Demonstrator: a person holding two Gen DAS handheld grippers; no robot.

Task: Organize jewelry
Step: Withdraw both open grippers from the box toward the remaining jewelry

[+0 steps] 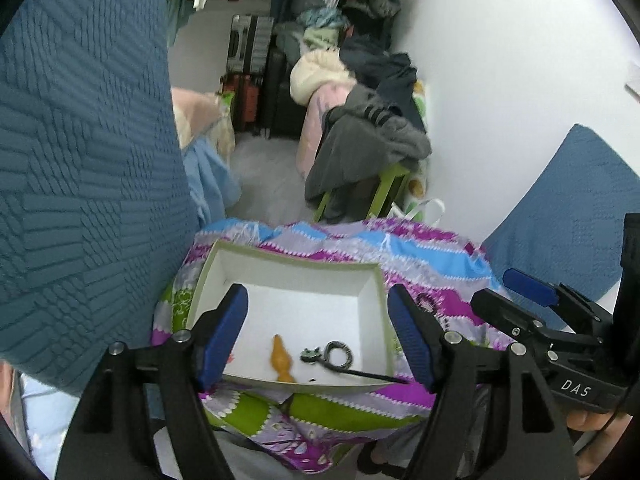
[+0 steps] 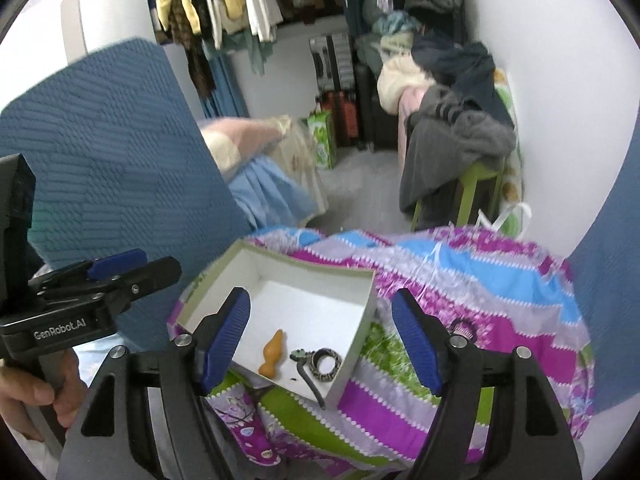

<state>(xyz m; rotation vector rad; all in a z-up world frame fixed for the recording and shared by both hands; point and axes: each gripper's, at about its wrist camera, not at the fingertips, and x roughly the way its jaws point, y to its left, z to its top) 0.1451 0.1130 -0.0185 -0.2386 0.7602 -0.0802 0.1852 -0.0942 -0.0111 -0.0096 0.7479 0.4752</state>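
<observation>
A shallow white box (image 1: 288, 268) with a green rim sits on a colourful quilt (image 1: 420, 248). Inside lie an orange pendant-like piece (image 1: 282, 358), a small green charm (image 1: 310, 355) and a dark ring (image 1: 339, 354) with a thin black cord (image 1: 372, 376) trailing over the rim. My left gripper (image 1: 318, 338) is open and empty, its jaws astride the box. My right gripper (image 2: 320, 338) is open and empty over the same box (image 2: 304, 280), above the orange piece (image 2: 273, 354) and the ring (image 2: 326, 364). It also shows in the left wrist view (image 1: 520, 296).
Blue knitted sleeves (image 1: 80, 160) flank both views. Behind the quilt are a green stool (image 1: 384, 188) piled with grey clothes, suitcases (image 1: 250, 72), hanging clothes (image 2: 224, 0) and a white wall (image 1: 500, 60). A small dark item (image 2: 462, 328) lies on the quilt right of the box.
</observation>
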